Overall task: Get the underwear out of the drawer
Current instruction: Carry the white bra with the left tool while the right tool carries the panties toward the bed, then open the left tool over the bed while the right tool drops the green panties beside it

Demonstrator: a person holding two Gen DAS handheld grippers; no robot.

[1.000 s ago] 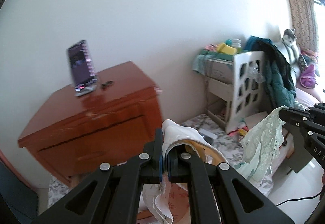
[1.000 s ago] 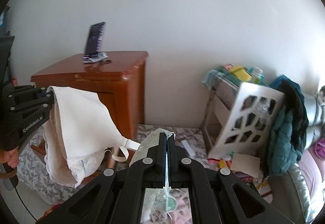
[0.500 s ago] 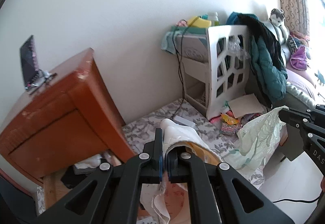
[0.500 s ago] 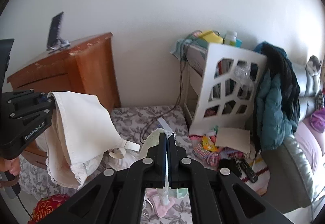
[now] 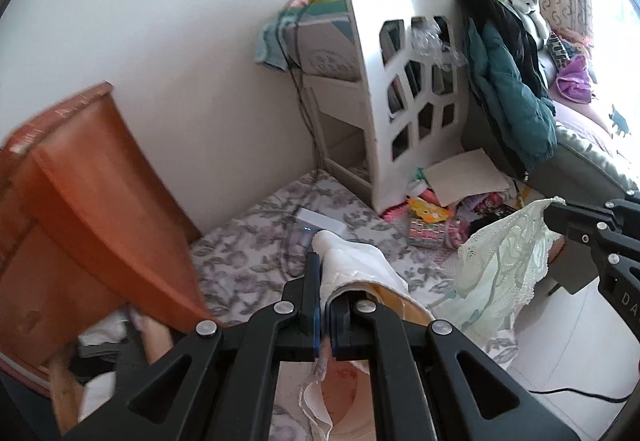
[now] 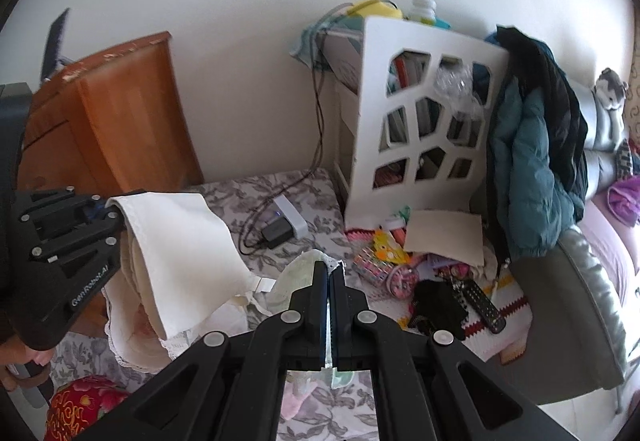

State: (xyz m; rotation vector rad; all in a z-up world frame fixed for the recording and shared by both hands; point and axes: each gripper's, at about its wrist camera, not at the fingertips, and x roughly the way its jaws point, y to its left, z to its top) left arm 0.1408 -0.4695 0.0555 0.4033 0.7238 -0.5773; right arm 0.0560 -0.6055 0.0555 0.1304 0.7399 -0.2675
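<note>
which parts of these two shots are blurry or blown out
Left wrist view: the wooden cabinet at left is smeared by motion blur, and the window side at right is washed out white. Right wrist view: mostly sharp, with the cabinet only slightly soft and mild glare on the bed; both views bend straight edges like the white shelf.

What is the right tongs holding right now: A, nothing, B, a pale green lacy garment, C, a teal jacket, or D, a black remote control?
B: the right tongs are shut on the pale green lacy garment, which hangs from their tips in the left wrist view.
</note>
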